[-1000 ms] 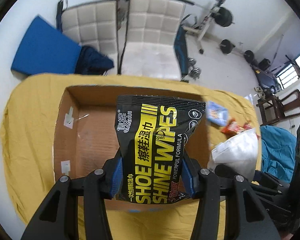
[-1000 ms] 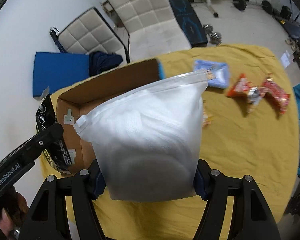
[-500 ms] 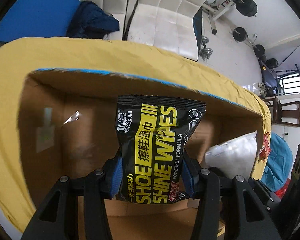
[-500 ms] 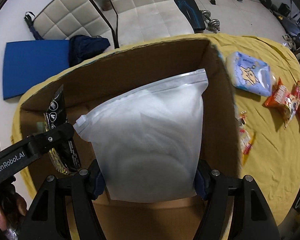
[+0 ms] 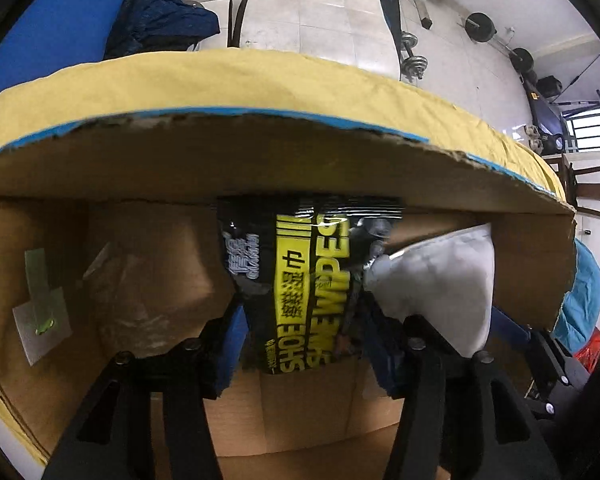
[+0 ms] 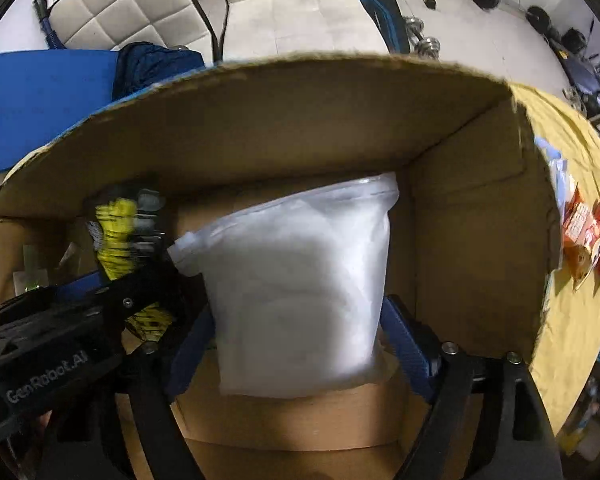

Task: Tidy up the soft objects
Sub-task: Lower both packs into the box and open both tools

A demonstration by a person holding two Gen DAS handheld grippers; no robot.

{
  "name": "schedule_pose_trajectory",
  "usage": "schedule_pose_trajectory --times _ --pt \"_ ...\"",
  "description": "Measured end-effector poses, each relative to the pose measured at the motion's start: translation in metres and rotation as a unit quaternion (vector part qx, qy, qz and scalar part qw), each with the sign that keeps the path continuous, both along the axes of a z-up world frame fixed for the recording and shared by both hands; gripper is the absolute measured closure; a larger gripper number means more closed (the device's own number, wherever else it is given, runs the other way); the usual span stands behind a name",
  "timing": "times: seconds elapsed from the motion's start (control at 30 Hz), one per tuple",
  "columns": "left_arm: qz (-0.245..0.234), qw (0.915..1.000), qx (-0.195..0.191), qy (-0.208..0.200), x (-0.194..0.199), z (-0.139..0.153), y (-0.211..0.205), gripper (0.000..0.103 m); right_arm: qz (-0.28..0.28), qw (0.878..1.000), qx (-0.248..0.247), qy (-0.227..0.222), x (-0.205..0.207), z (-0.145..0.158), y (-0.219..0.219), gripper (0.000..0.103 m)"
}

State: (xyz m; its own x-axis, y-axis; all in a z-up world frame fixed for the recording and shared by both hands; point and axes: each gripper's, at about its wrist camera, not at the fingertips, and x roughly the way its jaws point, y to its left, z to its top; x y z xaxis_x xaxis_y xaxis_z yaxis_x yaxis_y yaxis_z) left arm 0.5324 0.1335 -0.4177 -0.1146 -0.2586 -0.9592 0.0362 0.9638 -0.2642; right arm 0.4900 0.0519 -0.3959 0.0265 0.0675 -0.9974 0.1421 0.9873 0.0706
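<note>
My left gripper (image 5: 306, 344) is open inside the cardboard box (image 5: 260, 164), its blue pads standing clear on either side of the black-and-yellow shoe wipes pack (image 5: 308, 280), which stands blurred between them. The pack also shows in the right wrist view (image 6: 118, 236). My right gripper (image 6: 300, 344) is open down in the same box (image 6: 300, 120), with the white zip pouch (image 6: 300, 288) standing between its fingers. The pouch shows at the right of the left wrist view (image 5: 440, 276). The left gripper's body (image 6: 60, 340) sits just left of the pouch.
The box sits on a yellow cloth-covered table (image 5: 260, 80). Red snack packets (image 6: 588, 240) and a pale blue pack (image 6: 556, 168) lie on the cloth right of the box. White padded chairs (image 6: 260, 0), a blue mat (image 6: 40, 100) and gym weights stand beyond.
Both grippers have dropped deeper into the box. Both sets of fingers have spread, letting go of the wipes pack and the white pouch, which now rest inside the box.
</note>
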Motion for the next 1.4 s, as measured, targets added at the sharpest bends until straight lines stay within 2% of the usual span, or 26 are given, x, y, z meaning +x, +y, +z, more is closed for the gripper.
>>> schedule_pose_trajectory --times 0.1,0.17,0.23,0.3,0.37,0.43,0.47,0.6,0.83,0.93,1.4 --pt "-0.002 0.9999 0.012 -0.004 -0.007 0.006 0.0 0.049 0.01 1.0 -0.01 -0.005 0.0 0.006 0.002 0.014" --pt "-0.009 0.9997 0.02 -0.012 -0.011 0.013 -0.001 0.041 0.012 1.0 -0.014 -0.007 -0.001 0.01 0.001 0.009" --pt "-0.011 0.999 0.037 -0.022 -0.016 0.021 -0.001 0.036 0.015 1.0 -0.019 -0.01 -0.004 0.015 0.0 0.008" --pt "-0.014 0.998 0.05 -0.037 -0.022 0.031 0.001 0.028 0.016 0.999 -0.025 -0.012 -0.008 0.021 -0.002 0.008" --pt "-0.015 0.9968 0.062 -0.049 -0.028 0.041 0.003 0.013 0.016 0.999 -0.025 -0.016 -0.014 0.028 -0.005 0.0" --pt "-0.022 0.994 0.084 -0.066 -0.034 0.051 0.004 0.003 0.016 0.999 -0.031 -0.02 -0.023 0.033 -0.006 0.0" --pt "-0.024 0.9919 0.099 -0.076 -0.038 0.056 0.005 0.002 0.017 0.999 -0.036 -0.024 -0.025 0.036 -0.007 0.0" --pt "-0.016 0.9888 0.11 -0.1 -0.054 0.07 0.011 0.002 0.019 0.999 -0.037 -0.03 -0.041 0.044 -0.012 0.0" --pt "0.003 0.985 0.102 -0.139 -0.086 0.101 0.024 0.001 0.032 0.996 -0.051 -0.059 -0.074 0.07 -0.01 0.0" --pt "0.008 0.9807 0.109 -0.163 -0.099 0.116 0.026 0.001 0.031 0.996 -0.046 -0.073 -0.088 0.085 -0.01 0.0" --pt "0.029 0.9693 0.102 -0.222 -0.167 0.194 0.033 0.001 0.033 0.99 -0.013 -0.138 -0.169 0.179 -0.011 0.0"
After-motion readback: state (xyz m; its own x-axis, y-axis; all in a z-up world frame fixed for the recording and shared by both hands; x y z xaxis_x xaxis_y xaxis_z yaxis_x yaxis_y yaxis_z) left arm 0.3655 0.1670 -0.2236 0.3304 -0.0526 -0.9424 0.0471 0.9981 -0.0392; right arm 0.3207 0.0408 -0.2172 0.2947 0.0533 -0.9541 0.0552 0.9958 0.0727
